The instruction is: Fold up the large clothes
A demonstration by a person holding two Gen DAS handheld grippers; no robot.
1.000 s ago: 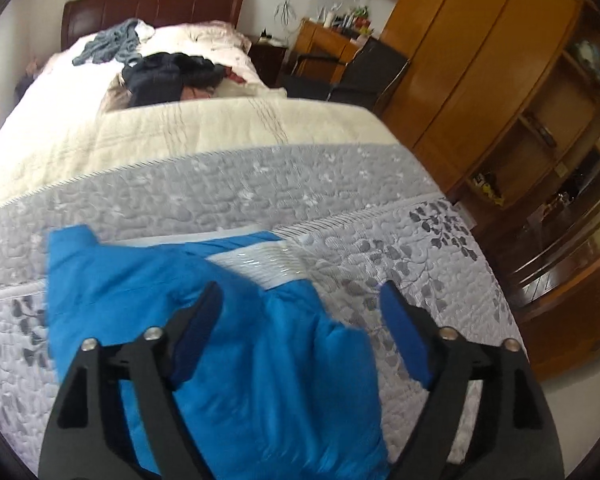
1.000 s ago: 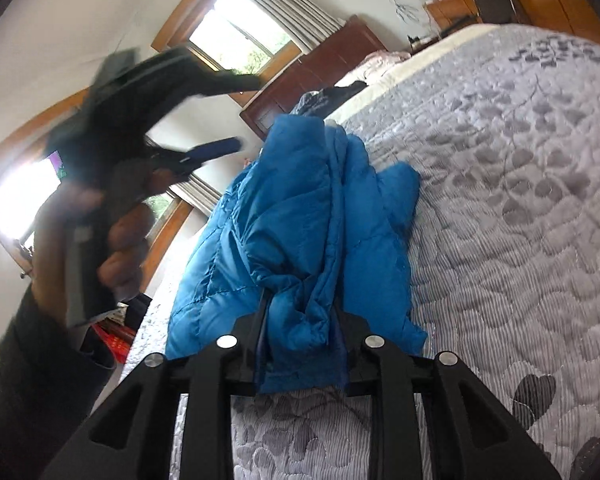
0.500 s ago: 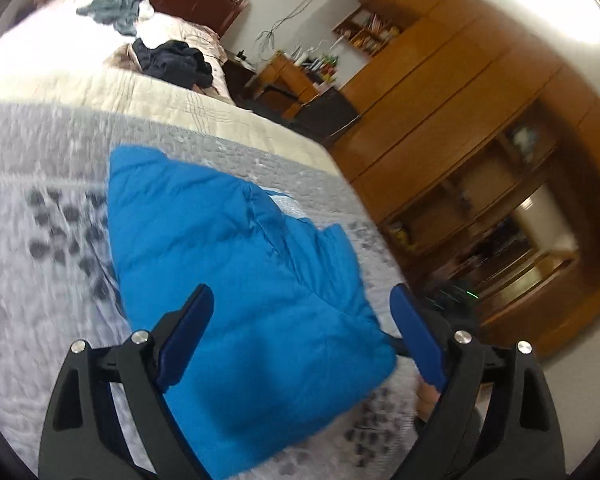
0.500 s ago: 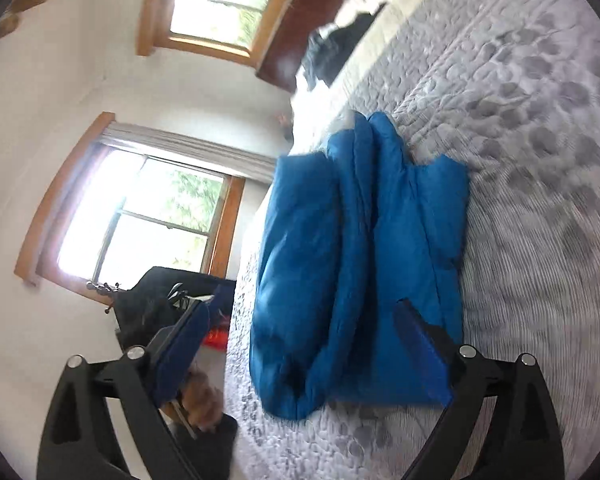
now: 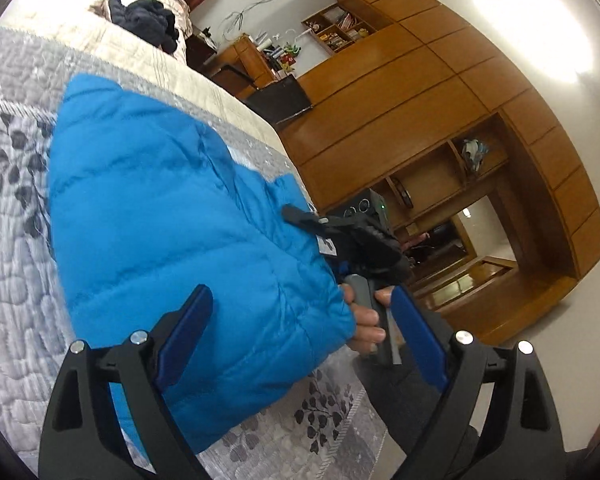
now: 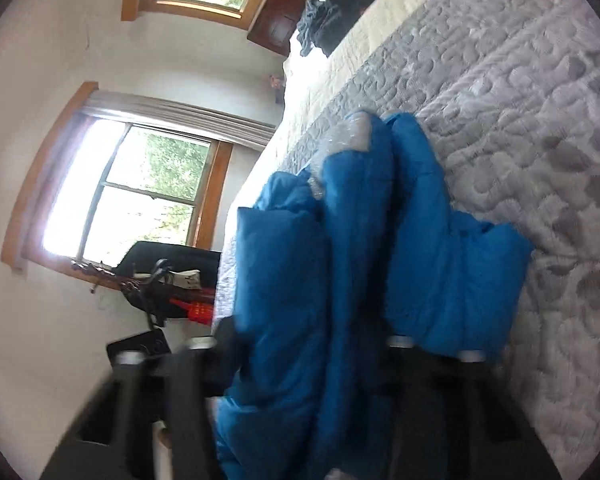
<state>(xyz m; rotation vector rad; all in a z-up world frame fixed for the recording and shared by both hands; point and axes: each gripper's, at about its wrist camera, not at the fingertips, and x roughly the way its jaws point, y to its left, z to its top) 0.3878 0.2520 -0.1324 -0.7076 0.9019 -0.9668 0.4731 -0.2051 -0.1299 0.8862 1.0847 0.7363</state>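
Observation:
A puffy blue jacket (image 5: 160,208) lies folded on the grey quilted bed (image 5: 12,240). My left gripper (image 5: 300,336) hovers open above its near corner, with nothing between the blue pads (image 5: 184,336). My right gripper (image 5: 352,240), held by a hand (image 5: 364,320), sits at the jacket's right edge with one finger on top of the fabric. In the blurred right wrist view, the jacket (image 6: 440,248) bulges up as stacked folds between the narrowed fingers of the right gripper (image 6: 308,340). The fabric hides its tips.
Dark clothes (image 5: 148,24) are piled further up the bed on a cream cover. A wooden wardrobe (image 5: 420,100), a desk (image 5: 244,56) and a black chair (image 5: 280,96) stand to the right of the bed. Windows (image 6: 140,200) and a cluttered sill lie on the other side.
My right gripper let go of the jacket, opened wide, then came back and closed on the stacked edge. My left gripper swung right over the jacket and stayed open.

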